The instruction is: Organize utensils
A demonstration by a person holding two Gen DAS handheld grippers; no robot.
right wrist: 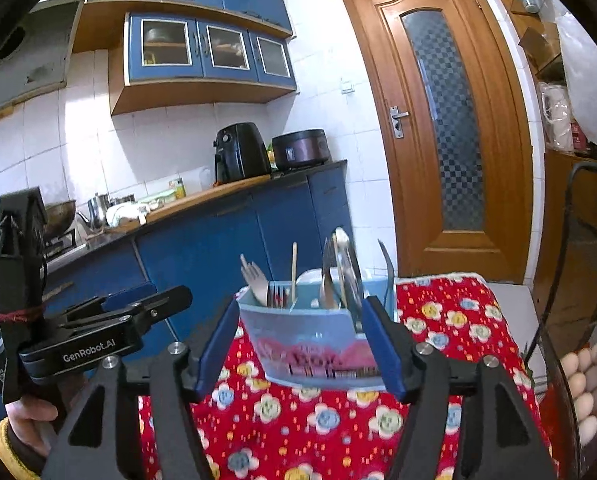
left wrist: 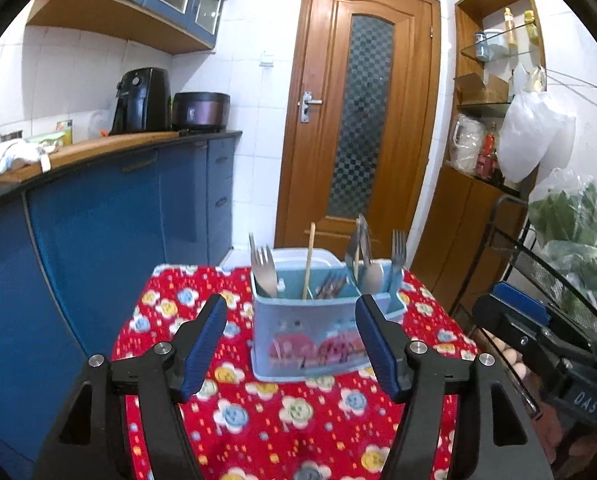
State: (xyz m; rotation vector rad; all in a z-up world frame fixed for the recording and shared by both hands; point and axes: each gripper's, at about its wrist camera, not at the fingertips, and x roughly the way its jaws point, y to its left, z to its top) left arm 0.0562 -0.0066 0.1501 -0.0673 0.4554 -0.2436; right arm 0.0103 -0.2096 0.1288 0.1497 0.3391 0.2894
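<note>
The pale blue plastic utensil caddy [left wrist: 310, 332] with a pink printed front stands on the table under a red flowered tablecloth [left wrist: 282, 412], toward its far edge. From the left wrist, the left hand-held gripper [left wrist: 292, 344] has its blue-padded jaws spread wide with nothing between the pads; the caddy sits beyond them, apart. This view alone shows the caddy's smaller side compartment at the right and a black wire rack [left wrist: 538, 256] with bagged greens. Three steel forks can be counted here: one at the left [left wrist: 263, 270], a dim one low in the middle, one at the right [left wrist: 398, 252], plus one steel spoon [left wrist: 372, 276] and a wooden chopstick [left wrist: 309, 260]. From the right wrist, the right hand-held gripper [right wrist: 298, 344] is likewise spread and empty, framing the caddy [right wrist: 310, 340] without touching it. Only this view shows the left hand-held gripper [right wrist: 110, 320] from the side, the hand [right wrist: 34, 412] holding it, and a tray of eggs [right wrist: 590, 380] at the right edge.
</note>
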